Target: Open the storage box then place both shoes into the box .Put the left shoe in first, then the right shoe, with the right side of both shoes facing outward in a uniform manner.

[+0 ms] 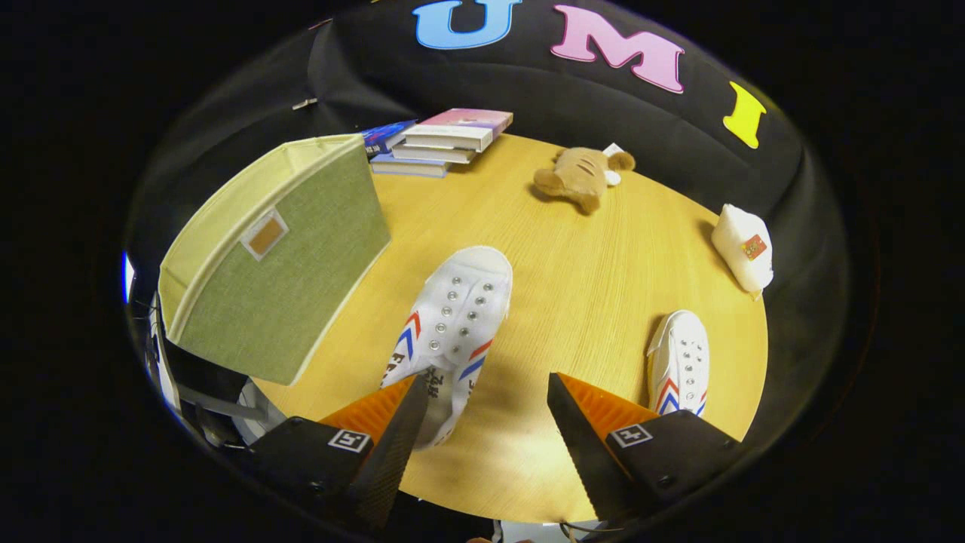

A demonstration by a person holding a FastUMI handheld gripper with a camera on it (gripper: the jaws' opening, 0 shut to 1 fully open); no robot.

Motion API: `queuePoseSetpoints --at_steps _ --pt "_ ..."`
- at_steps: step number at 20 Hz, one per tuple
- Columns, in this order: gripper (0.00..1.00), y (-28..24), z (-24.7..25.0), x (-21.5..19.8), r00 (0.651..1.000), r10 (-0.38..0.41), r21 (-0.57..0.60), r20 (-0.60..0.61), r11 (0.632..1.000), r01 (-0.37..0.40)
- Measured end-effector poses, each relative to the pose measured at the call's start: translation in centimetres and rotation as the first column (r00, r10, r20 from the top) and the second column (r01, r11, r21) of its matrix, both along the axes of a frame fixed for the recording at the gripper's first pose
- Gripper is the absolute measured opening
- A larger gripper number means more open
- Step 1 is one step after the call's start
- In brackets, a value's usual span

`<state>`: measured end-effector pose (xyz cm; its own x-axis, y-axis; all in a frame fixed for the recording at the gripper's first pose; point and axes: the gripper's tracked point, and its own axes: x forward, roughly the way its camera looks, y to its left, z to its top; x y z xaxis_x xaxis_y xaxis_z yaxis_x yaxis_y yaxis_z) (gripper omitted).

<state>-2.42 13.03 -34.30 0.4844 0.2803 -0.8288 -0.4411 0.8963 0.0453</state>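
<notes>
A green fabric storage box (279, 256) with a cream rim stands open-topped at the left of the wooden table (595, 264). One white sneaker (452, 324) with red and blue stripes lies toe away from me, its heel beside and partly behind my left finger (396, 434). A second matching sneaker (678, 362) lies just beyond my right finger (584, 422). My gripper (488, 385) is open and hovers above the table with nothing between its fingers.
A stack of books (441, 139) sits at the far edge behind the box. A brown plush toy (580, 177) lies at the back middle, and a white pouch (745, 247) rests near the right rim.
</notes>
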Motion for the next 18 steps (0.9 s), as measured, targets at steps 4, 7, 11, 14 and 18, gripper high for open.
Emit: queuePoseSetpoints --at_steps 4,7,11,14,18 --pt "0.96 -0.8 -3.0 0.9 0.999 0.013 -0.067 -0.03 0.998 -0.015" --pt "0.95 0.3 -3.8 1.5 0.999 0.017 -0.036 -0.05 0.999 -0.018" --pt "0.68 1.7 -4.2 1.7 0.997 0.004 0.002 -0.073 1.0 -0.004" --pt "0.39 2.7 -4.2 1.2 0.997 0.016 0.031 -0.08 0.999 -0.013" --pt "0.2 2.8 -4.4 1.1 0.988 -0.072 0.099 -0.138 0.991 0.086"
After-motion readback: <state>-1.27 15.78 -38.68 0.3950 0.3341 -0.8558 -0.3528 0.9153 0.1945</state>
